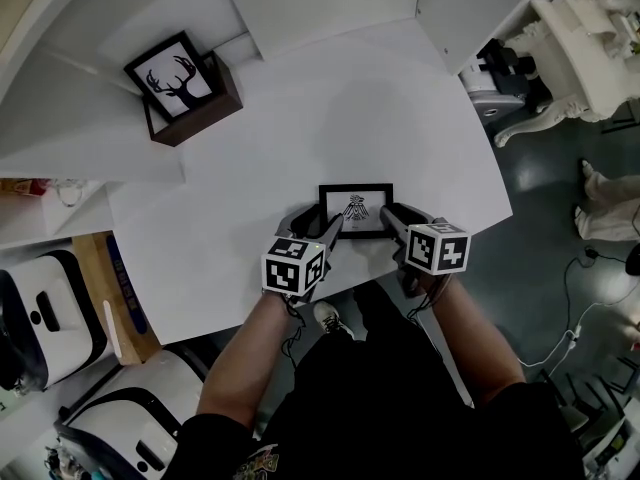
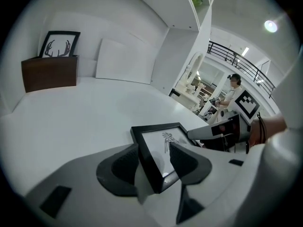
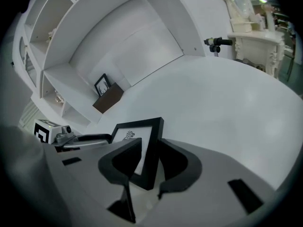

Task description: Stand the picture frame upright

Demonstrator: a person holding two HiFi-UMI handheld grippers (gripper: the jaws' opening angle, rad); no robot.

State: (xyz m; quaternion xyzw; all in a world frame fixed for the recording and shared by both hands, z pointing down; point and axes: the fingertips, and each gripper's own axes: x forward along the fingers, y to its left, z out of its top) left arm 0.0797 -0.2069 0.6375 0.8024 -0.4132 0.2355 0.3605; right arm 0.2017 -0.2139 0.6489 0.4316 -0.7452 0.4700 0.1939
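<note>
With your left tool [image 2: 152, 161] and right tool [image 3: 147, 161] both spread loosely astride the picture frame [image 1: 355, 211], at six o'clock on the table [image 1: 300, 118], draw them back evenly so neither nudges it over.

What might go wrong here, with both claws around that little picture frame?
The left claw and right claw each straddle a side of the picture frame, jaws open; withdrawing carelessly could clip and topple it.
The frame sits close to the table's near edge, so a knock might send it off.
</note>
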